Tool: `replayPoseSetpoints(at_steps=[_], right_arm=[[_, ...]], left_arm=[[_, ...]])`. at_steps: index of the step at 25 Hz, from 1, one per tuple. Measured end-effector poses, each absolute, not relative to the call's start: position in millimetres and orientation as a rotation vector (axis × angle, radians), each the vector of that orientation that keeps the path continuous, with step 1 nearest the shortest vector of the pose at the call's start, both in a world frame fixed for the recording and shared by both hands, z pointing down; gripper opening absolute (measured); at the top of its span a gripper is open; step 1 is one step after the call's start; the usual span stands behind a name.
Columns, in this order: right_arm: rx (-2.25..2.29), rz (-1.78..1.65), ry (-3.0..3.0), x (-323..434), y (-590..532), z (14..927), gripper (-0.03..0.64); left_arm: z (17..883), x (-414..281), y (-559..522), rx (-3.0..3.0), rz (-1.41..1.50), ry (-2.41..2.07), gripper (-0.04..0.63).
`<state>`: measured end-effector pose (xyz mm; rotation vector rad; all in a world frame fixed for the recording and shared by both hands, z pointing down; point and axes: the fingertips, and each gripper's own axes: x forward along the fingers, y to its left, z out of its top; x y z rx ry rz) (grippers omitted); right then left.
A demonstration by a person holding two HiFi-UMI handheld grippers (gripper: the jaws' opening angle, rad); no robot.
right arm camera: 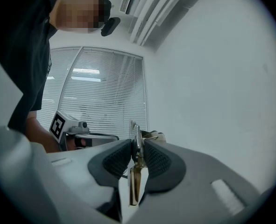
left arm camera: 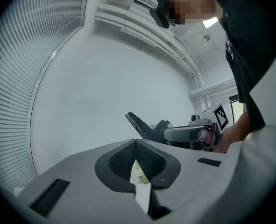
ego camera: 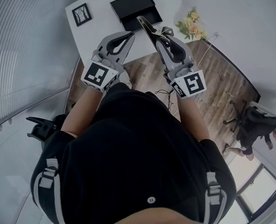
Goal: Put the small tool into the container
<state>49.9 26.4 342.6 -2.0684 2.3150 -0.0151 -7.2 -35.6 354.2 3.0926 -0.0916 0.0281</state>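
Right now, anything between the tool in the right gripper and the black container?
Nothing visible. The right gripper holds the small tool, whose tip already appears to reach the container's near edge. The left gripper sits to the left, out of that path.

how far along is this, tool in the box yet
Done: the small black-handled metal tool is picked up, clamped in the right gripper. In hand: it is held out toward the open black rectangular container on the white table. Left: lowering it in and releasing. The left gripper is shut, empty.
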Motion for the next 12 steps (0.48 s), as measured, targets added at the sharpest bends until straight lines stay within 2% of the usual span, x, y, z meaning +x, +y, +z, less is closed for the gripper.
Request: replayPoseSetpoints(at_steps=[12], right_arm=[[-2.085, -0.047, 2.304, 57.5, -37.1, 352.3, 0.095]], left_arm=[[373.9, 1.8, -93.4, 3.063, 0.062, -0.069, 0.008]])
